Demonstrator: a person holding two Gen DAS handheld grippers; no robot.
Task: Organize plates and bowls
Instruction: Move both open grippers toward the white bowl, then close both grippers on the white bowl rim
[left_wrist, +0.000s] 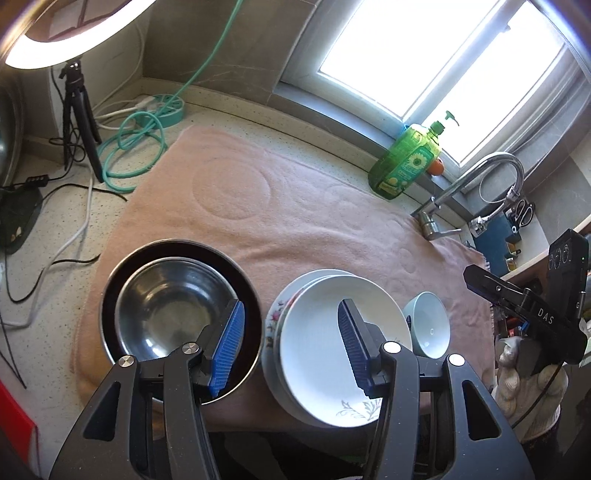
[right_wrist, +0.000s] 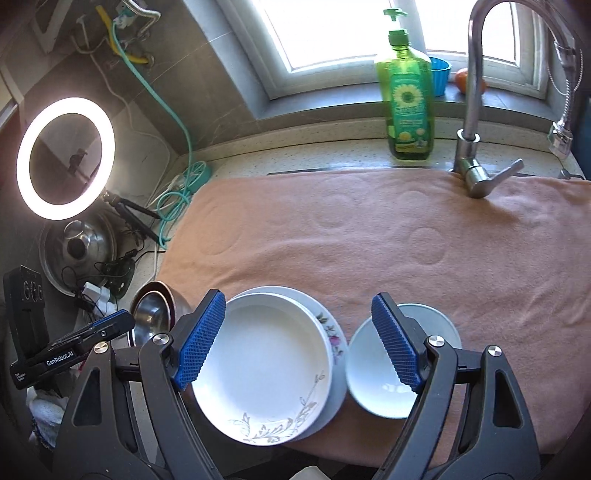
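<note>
A steel bowl (left_wrist: 173, 306) sits nested inside a larger dark-rimmed bowl (left_wrist: 110, 280) on the peach towel (left_wrist: 295, 206). To its right is a stack of white plates (left_wrist: 321, 350), with a floral-rimmed one at the bottom. Beside the stack is a pale blue bowl (left_wrist: 428, 325). My left gripper (left_wrist: 291, 306) hovers open above the gap between the steel bowl and the plates, holding nothing. My right gripper (right_wrist: 299, 299) is open wide above the plates (right_wrist: 266, 369) and the pale bowl (right_wrist: 384, 373), which looks nested in a second bowl (right_wrist: 436, 314). Its pads touch neither.
A green soap bottle (right_wrist: 406, 103) and a faucet (right_wrist: 472, 110) stand at the towel's far edge under the window. At the left are a ring light (right_wrist: 64, 158) on a tripod, a teal hose (left_wrist: 133, 147), cables and a pot lid (right_wrist: 77, 251). A gloved hand (left_wrist: 524, 384) holds the right gripper.
</note>
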